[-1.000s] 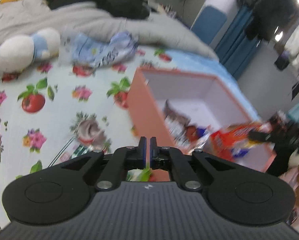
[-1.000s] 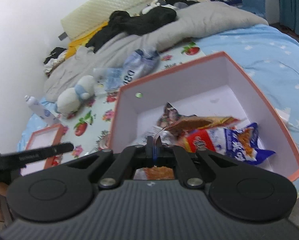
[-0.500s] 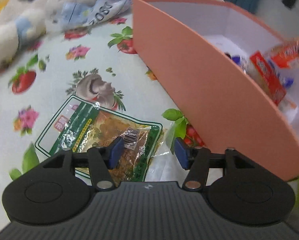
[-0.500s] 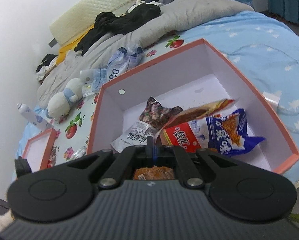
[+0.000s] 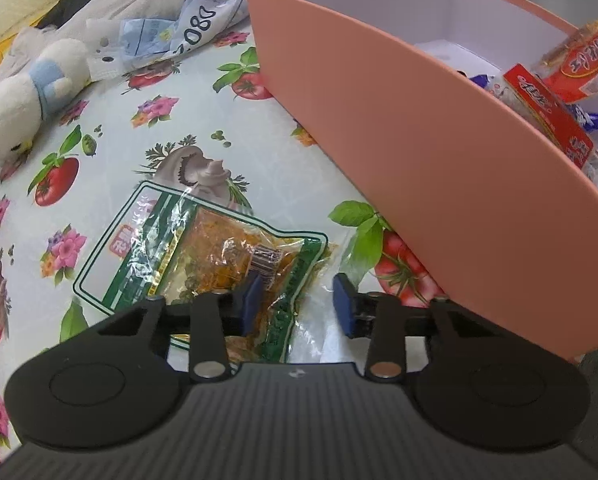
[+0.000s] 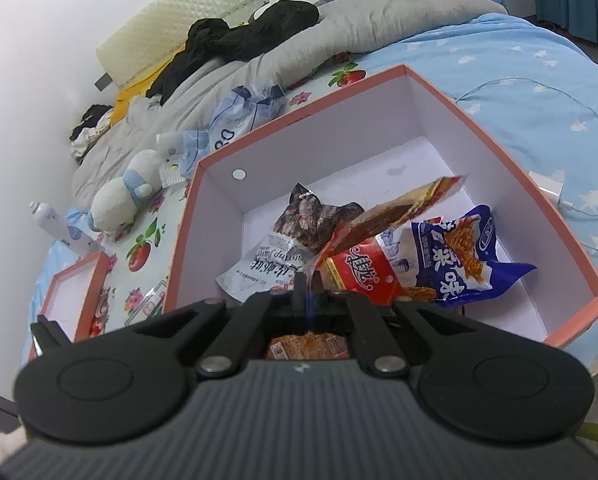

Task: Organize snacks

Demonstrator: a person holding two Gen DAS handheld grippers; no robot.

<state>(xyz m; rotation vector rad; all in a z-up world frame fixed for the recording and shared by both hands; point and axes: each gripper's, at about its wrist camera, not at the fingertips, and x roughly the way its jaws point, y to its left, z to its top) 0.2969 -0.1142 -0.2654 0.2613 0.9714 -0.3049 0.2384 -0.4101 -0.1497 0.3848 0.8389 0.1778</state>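
Fingers of the left gripper (image 5: 296,303) stand partly apart and have just been closing; the corner of the green snack packet (image 5: 203,258) lies between them on the fruit-print cloth (image 5: 151,136), just beside the pink box (image 5: 439,152), with the pads not yet pressing it. The right gripper (image 6: 307,280) is clamped on the end of a red-orange packet (image 6: 403,208), held over the box interior.

By my reading, the step in hand is the pick-up of the green packet; next the left jaws must finish closing on its edge, then lift it over the box wall.

Count: one box, one green packet outside it, and about four packets in or over the box, though the overlap makes that uncertain. One plush toy (image 5: 23,100) lies apart.
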